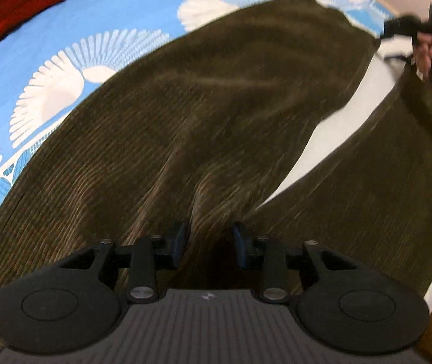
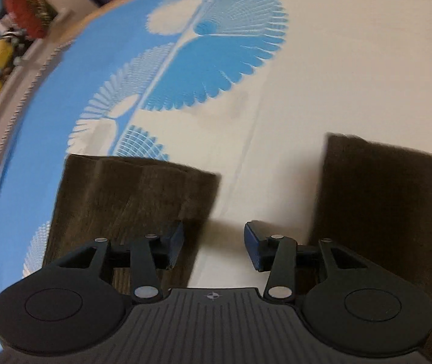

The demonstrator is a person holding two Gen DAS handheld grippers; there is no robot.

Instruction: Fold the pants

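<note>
Now the olive corduroy pants (image 1: 216,106) lie spread on the blue-and-white bed (image 1: 64,39); the left gripper (image 1: 207,242) hangs jaws apart over the crotch folds; the right gripper (image 2: 213,242), jaws spread, hovers between the two leg ends.

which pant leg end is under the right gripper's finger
The left leg end in the right wrist view: the right gripper's left finger overlaps its corner. The other leg end lies clear to the right.

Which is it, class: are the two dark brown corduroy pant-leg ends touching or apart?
Apart. The right wrist view shows white bedsheet between the left leg end and right leg end.
</note>
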